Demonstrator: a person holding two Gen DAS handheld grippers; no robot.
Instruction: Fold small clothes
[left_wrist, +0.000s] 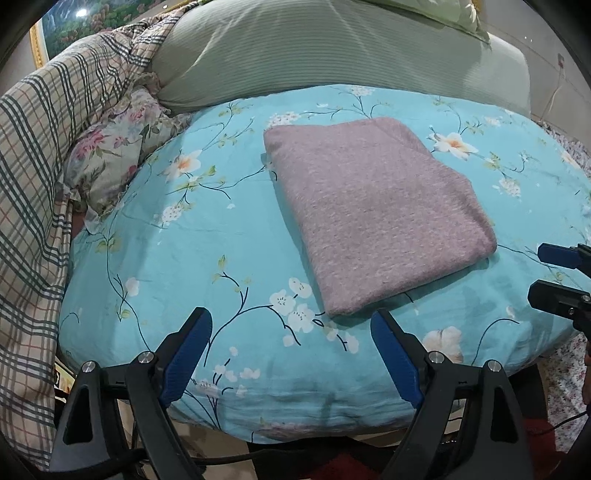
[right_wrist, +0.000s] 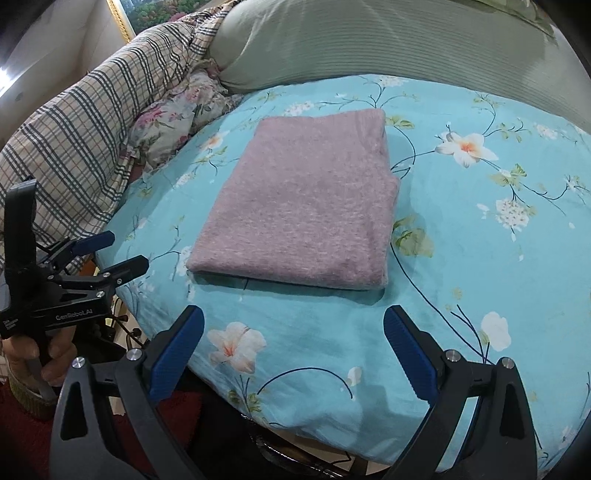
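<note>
Folded mauve garment (left_wrist: 373, 214) lies flat mid blue floral sheet (left_wrist: 155, 266), nothing touching it; left gripper (left_wrist: 291, 325) released, jaws wide, nothing btwn, just short of garment's near corner; right gripper (right_wrist: 293, 325) likewise spread & empty, near its front edge; striped pillow (left_wrist: 295, 48) behind.

The garment (left_wrist: 373, 218) (right_wrist: 303, 206) is lying folded into a flat, thick rectangle of fuzzy mauve knit, resting on the blue floral sheet (left_wrist: 184, 258) (right_wrist: 461, 258). In the left wrist view it is sitting just right of centre, its long axis running from 11 o'clock to 5 o'clock. In the right wrist view it is sitting at centre, its layered open edges facing 3 o'clock and its rounded fold facing 6 o'clock.
</note>
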